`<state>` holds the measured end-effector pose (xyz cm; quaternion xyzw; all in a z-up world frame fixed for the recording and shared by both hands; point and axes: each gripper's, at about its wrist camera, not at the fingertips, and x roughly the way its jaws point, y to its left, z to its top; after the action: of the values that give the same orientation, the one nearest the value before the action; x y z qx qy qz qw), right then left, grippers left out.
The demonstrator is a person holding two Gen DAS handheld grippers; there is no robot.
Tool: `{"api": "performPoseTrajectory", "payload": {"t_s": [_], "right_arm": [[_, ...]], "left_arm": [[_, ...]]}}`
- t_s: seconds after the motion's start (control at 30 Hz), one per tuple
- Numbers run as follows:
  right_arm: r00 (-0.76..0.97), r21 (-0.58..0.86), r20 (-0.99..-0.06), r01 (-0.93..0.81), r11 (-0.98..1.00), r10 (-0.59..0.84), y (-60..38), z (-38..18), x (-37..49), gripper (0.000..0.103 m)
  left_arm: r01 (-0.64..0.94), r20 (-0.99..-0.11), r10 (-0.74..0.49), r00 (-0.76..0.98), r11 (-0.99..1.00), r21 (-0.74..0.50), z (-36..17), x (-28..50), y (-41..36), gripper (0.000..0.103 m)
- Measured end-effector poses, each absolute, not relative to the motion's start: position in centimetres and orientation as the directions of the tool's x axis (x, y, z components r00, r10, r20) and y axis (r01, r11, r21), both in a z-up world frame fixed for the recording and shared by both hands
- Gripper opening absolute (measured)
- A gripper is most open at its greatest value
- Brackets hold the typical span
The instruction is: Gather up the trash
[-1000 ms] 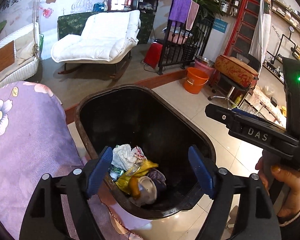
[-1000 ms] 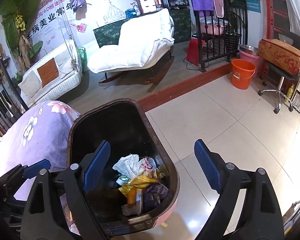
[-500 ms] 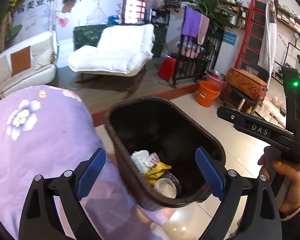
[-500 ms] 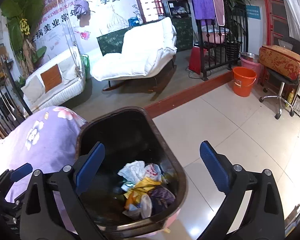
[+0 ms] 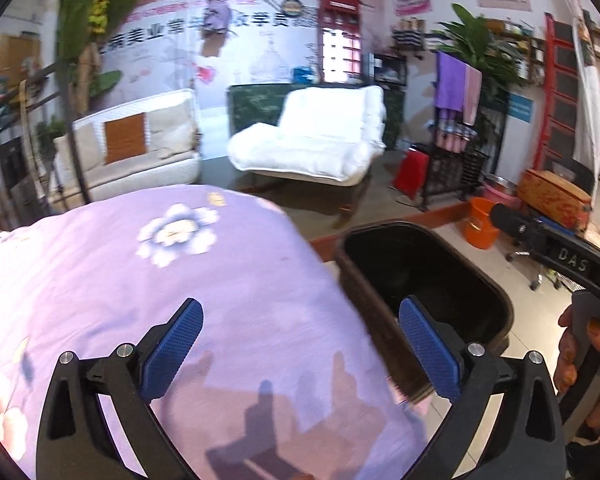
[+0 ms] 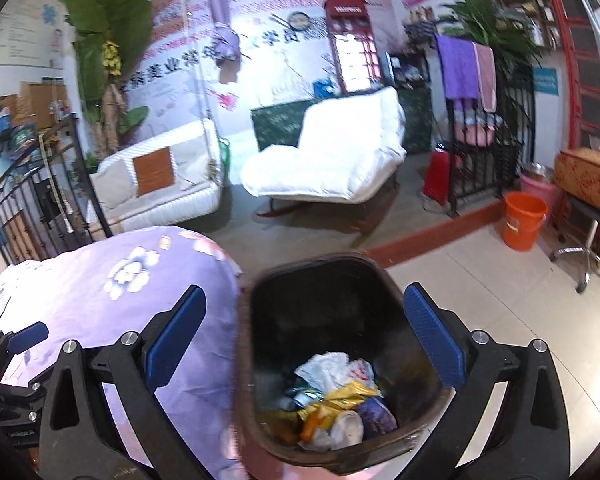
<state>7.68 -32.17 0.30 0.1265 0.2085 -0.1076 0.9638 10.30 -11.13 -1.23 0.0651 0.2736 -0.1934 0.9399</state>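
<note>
From the left wrist view, we see our left tongs [image 5: 298,350] with the blue pads spreading apart and nothing between them. They hang over a purple flowered cloth [image 5: 148,280] that covers a rounded surface. The black bin [image 5: 424,280] stands on the tiled floor [image 5: 528,308], just beside the cloth's right edge, and only its dark inside shows here. At the right edge of this view a hand [image 5: 584,356] holds the other black tool. Farther back stand a white lounge chair [image 5: 320,140] and an orange bucket [image 5: 480,224].

From the right wrist view, we see our right tongs [image 6: 304,336] with their pads also spreading apart, empty, and framing the bin [image 6: 260,360] from above. The trash [image 6: 336,396] lies in the bottom of the bin: crumpled white paper, a yellow wrapper and a few other scraps. The bin touches the cloth [image 6: 112,280] on its left side. The chair [image 6: 332,156] and bucket [image 6: 524,220] stand well behind.
</note>
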Motion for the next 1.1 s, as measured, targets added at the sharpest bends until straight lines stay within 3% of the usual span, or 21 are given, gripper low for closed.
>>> {"api": "performPoseTrajectory", "payload": {"t_s": [0.5, 1.1], "right_arm": [[0.934, 0.169, -0.356, 0.077, 0.983, -0.012, -22.6, 0.4, 3.8, 0.098], [0.94, 0.108, -0.34, 0.01, 0.994, 0.027, -19.1, 0.8, 1.8, 0.098]], "left_arm": [[0.145, -0.44, -0.112, 0.891, 0.988, 0.043, -0.3, 6.2, -2.8, 0.098], [0.123, -0.396, -0.107, 0.912, 0.992, 0.014, 0.1, 5.1, -0.6, 0.098]]}}
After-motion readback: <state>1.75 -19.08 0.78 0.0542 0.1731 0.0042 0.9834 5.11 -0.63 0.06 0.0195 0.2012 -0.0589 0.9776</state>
